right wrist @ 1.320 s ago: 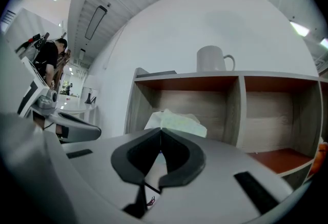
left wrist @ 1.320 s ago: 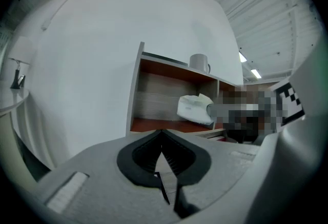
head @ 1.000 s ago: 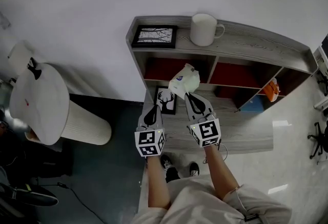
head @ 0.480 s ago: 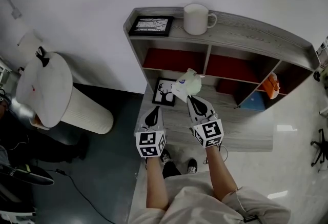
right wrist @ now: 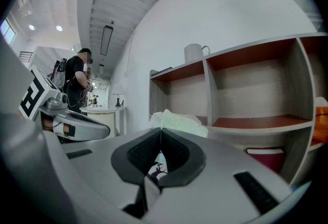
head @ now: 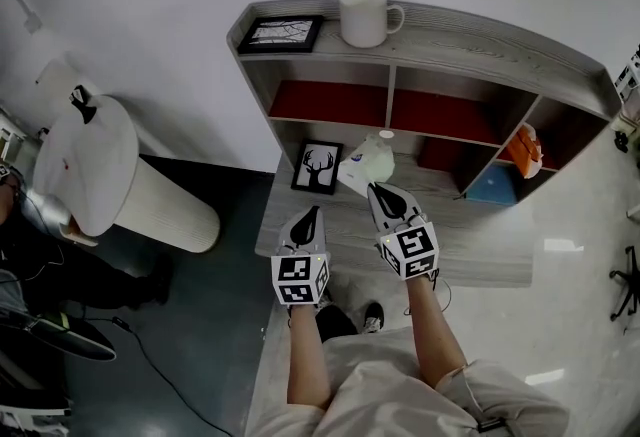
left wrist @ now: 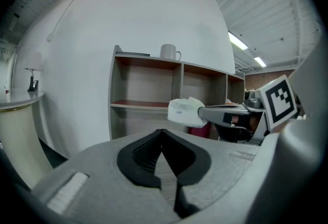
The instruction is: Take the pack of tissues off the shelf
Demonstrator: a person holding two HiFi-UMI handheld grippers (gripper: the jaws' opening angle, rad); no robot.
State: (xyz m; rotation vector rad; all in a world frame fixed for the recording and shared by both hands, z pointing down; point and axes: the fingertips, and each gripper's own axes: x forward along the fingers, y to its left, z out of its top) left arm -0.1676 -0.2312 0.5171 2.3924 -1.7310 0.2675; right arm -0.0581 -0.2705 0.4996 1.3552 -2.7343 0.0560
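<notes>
While the grey shelf stands at 12 o'clock in the head view with the grey bench below it, the right hand-held gripper has its jaws clamped on the pack of tissues. The pack is in the air over the bench, in front of the shelf and at 3 o'clock from the deer picture. The left hand-held gripper, at 9 o'clock from the right one, has its jaws pressed together on nothing, and a white mug stands on the shelf top.

White mug, framed picture up top; deer print below; round table left.
</notes>
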